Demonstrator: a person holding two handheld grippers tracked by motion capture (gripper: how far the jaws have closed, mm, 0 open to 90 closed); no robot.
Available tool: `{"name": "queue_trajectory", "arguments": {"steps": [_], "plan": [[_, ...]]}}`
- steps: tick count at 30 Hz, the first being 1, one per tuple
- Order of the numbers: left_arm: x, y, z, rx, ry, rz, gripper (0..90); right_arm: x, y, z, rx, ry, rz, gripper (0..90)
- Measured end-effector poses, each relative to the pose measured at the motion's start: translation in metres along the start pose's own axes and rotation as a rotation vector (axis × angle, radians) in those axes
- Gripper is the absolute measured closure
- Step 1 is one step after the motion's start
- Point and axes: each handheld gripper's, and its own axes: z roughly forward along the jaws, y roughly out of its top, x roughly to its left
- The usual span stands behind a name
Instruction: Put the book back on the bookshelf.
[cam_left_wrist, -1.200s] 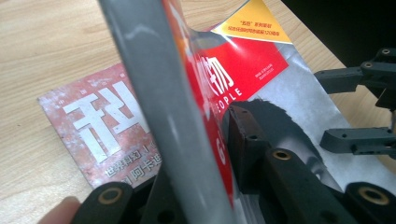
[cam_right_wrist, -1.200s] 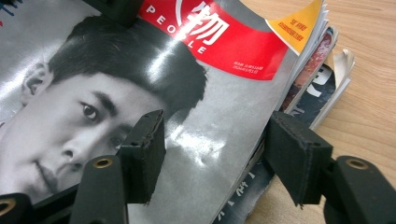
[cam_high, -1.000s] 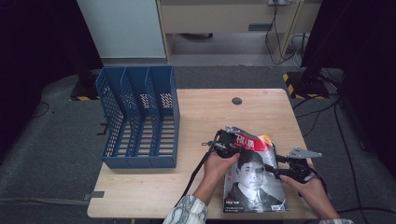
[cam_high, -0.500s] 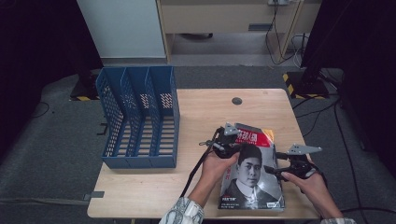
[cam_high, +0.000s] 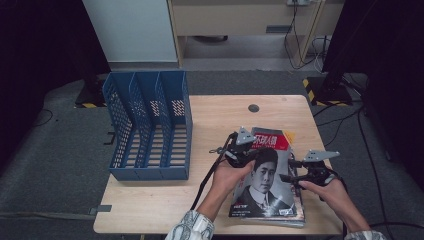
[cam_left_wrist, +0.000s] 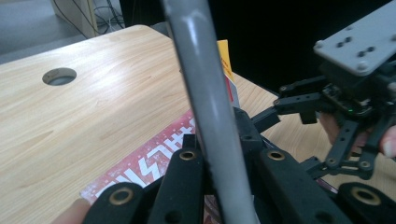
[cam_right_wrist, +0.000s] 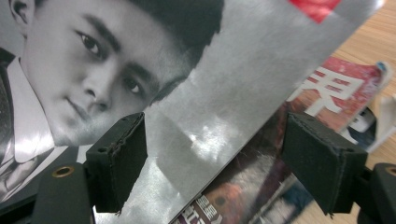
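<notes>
step: lift top magazine (cam_high: 263, 182) off stack | left hand-held gripper (cam_high: 239, 150): clamped on its edge, keep it pinched | right hand-held gripper (cam_high: 296, 176): jaws apart, just closing, nothing gripped; straddle the free edge before you squeeze

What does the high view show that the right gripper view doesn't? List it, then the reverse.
High view: blue file rack, table, left claw shut on the top magazine at its left edge. Right gripper view: right claw open, jaws just been closing, that magazine's edge between them unpressed; a red-titled magazine underneath. Shared: the portrait cover.
</notes>
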Motion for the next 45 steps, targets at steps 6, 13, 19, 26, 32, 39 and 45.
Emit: {"name": "queue_trajectory", "arguments": {"steps": [6, 13, 19, 26, 32, 39, 45], "plan": [[-0.004, 0.004, -0.004, -0.017, -0.010, 0.033, 84.1, -0.006, 0.003, 0.009, 0.022, 0.040, 0.008, 21.8], [-0.008, 0.012, -0.007, -0.044, -0.023, 0.075, 84.9, -0.009, 0.004, 0.015, 0.008, 0.110, 0.017, 24.4], [-0.012, 0.016, -0.006, -0.044, -0.030, 0.091, 85.3, -0.005, 0.003, 0.016, 0.023, 0.115, -0.006, 30.7], [-0.007, 0.015, -0.009, -0.060, -0.035, 0.091, 85.3, -0.005, 0.005, 0.005, 0.010, 0.076, -0.022, 49.0], [-0.003, 0.014, -0.016, -0.099, -0.030, 0.091, 85.1, -0.004, 0.013, -0.005, 0.005, 0.048, -0.042, 63.2], [0.006, 0.013, -0.023, -0.149, -0.029, 0.056, 85.2, 0.001, 0.023, -0.019, -0.021, 0.031, -0.063, 78.0], [0.008, 0.015, -0.029, -0.194, -0.028, 0.065, 85.2, 0.005, 0.033, -0.027, -0.033, 0.002, -0.093, 81.5]]}}
